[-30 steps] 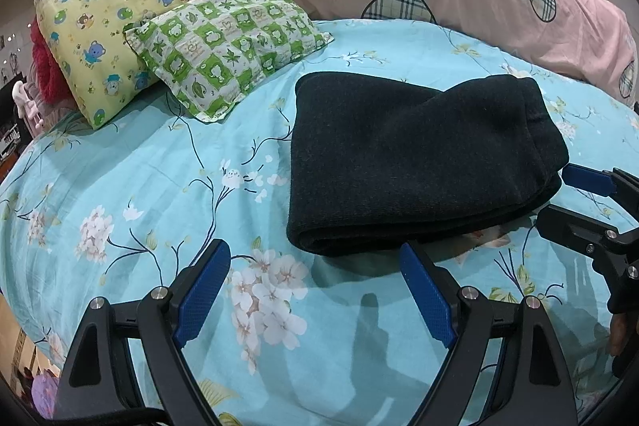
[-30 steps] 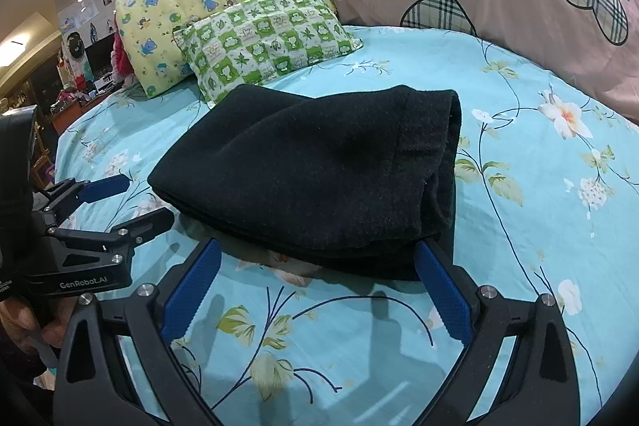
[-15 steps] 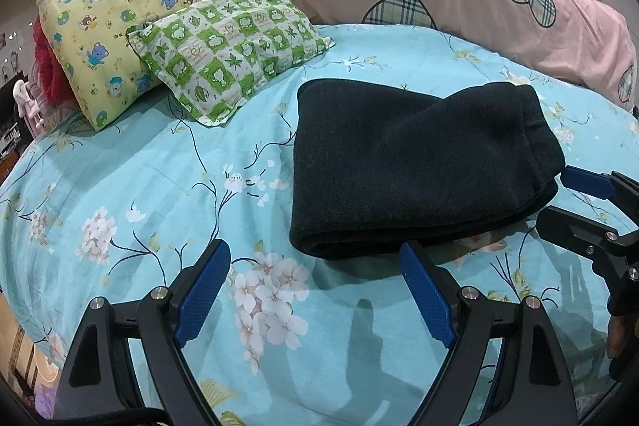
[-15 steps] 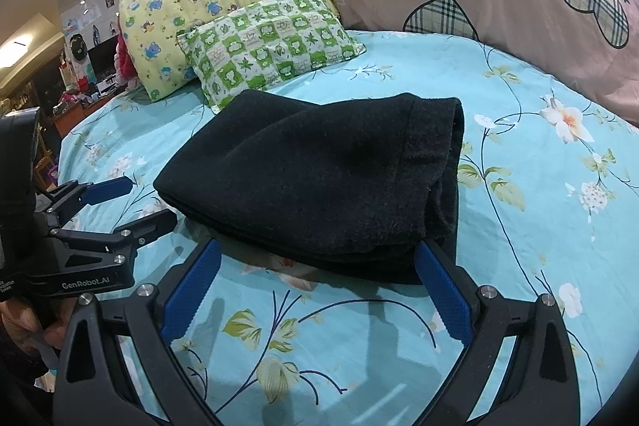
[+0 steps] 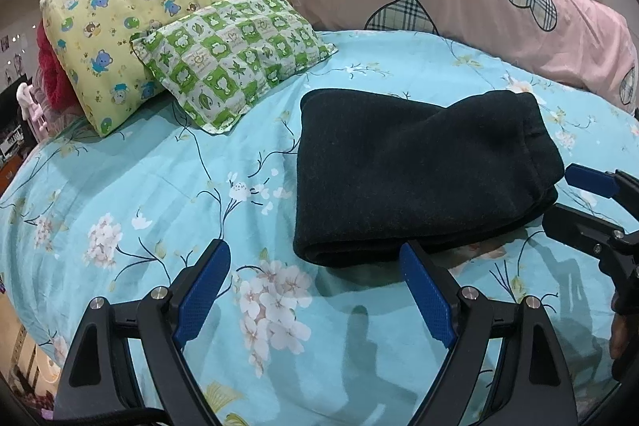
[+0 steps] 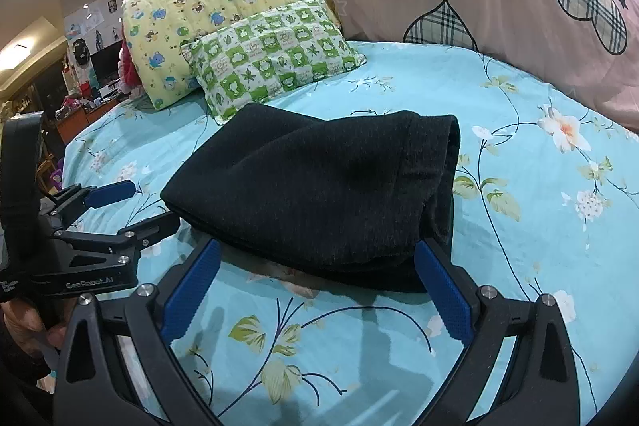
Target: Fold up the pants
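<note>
Neatly folded black pants [image 5: 423, 178] on a floral bedsheet [image 5: 159, 194], pillows [image 5: 235, 50] at eleven o'clock. Left gripper [image 5: 315, 290] held low and level near the fold's front edge, jaws wide apart, empty, pants toward one o'clock. Right gripper [image 6: 317, 284] likewise low, spread wide, gripping nothing, pants dead ahead at twelve.

One folded pants [image 5: 423, 174], three pillows [image 5: 235, 54], two grippers [image 5: 315, 290]

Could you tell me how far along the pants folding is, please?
Done: the pants lie folded in a compact stack on the bed. In hand: nothing; left hand-held gripper and right hand-held gripper are open, empty. Left: apparently nothing.
</note>
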A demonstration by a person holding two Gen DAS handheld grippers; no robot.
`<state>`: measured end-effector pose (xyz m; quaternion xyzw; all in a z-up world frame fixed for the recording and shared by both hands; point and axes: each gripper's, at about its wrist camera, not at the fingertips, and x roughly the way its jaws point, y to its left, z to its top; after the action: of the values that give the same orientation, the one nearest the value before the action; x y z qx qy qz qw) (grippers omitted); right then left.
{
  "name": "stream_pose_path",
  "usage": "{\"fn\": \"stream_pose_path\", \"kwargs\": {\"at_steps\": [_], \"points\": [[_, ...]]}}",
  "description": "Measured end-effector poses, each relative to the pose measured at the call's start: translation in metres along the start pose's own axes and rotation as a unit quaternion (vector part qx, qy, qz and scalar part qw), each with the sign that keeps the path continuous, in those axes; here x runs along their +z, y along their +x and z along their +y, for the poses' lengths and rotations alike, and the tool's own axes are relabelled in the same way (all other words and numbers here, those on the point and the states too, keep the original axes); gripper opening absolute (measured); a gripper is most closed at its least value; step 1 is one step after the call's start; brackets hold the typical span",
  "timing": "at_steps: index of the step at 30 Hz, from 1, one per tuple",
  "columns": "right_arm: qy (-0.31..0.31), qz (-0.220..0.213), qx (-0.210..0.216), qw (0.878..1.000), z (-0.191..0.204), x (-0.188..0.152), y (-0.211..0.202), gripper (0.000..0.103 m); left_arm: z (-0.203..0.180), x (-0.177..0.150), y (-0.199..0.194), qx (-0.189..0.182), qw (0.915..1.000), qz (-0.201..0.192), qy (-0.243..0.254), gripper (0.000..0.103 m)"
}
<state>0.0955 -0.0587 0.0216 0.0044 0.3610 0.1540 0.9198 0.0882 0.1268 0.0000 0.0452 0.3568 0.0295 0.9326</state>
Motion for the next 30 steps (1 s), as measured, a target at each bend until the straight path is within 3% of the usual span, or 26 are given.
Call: {"fn": "stream_pose_path", "kwargs": {"at_steps": [12, 30], "points": [[0.010, 0.001, 0.001, 1.000, -0.006, 0.002, 0.001, 0.098, 0.009, 0.006, 0.005, -0.008, 0.9996, 0.001, -0.028, 0.087], [0.002, 0.007, 0.002, 1.000, -0.010, 0.009, 0.007, 0.098, 0.008, 0.016, 0.017, -0.006, 0.9996, 0.008, -0.028, 0.087]]}}
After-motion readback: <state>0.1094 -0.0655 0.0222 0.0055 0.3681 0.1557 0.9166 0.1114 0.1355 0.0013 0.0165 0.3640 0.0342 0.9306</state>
